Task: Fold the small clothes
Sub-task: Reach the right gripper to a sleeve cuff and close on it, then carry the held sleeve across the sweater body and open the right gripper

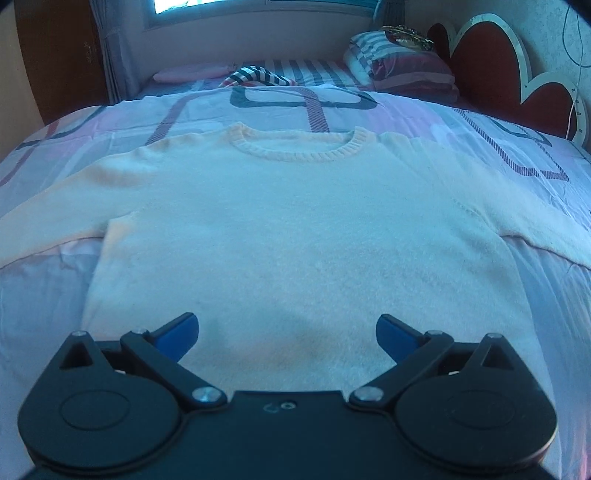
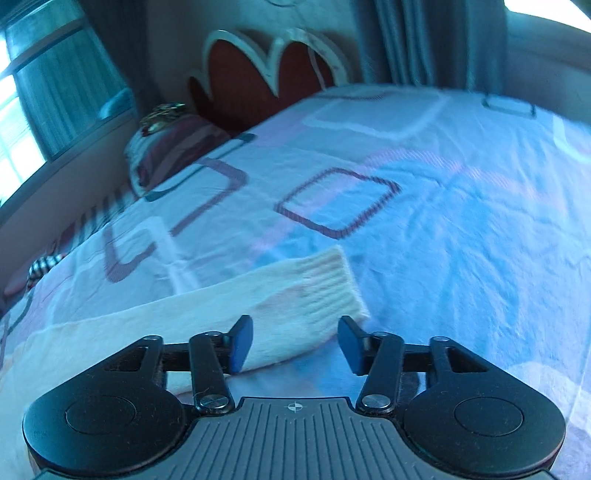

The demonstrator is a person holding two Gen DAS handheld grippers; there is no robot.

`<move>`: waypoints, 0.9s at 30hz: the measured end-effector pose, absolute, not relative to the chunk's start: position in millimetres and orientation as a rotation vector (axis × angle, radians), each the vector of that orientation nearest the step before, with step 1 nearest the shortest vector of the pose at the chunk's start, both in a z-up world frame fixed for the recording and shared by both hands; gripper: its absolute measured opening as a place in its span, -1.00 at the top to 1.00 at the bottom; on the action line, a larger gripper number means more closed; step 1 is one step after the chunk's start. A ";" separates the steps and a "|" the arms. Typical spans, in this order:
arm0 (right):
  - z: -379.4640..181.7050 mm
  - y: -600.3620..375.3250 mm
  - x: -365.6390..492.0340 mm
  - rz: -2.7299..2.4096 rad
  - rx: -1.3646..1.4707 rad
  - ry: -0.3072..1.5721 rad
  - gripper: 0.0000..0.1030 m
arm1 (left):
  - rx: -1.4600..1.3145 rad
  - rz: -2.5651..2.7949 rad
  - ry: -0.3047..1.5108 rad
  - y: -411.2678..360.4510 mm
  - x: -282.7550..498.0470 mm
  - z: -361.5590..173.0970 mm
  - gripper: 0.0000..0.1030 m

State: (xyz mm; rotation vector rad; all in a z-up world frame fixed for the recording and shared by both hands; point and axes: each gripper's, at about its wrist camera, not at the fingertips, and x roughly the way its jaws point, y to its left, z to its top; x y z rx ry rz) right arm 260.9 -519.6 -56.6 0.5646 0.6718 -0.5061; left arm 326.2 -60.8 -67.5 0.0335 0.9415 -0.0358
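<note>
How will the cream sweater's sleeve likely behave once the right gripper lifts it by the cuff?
Probably floppy: the sleeve lies limp on the bedspread. The fuzzy knit probably grips well. The ribbed cuff may stretch, between the open right gripper fingers.

Cool bluish daylight came from the overexposed window [image 1: 177,5]; fisheye bending curved the edges, and the right wrist view was smeared by motion blur.

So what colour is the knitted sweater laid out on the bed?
Cream knitted sweater, plain, no pattern; clearest in the left wrist view.
</note>
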 end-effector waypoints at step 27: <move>-25.4 -450.1 335.2 -0.450 0.419 0.640 0.95 | 0.039 -0.021 0.920 44.3 373.1 -70.9 -0.90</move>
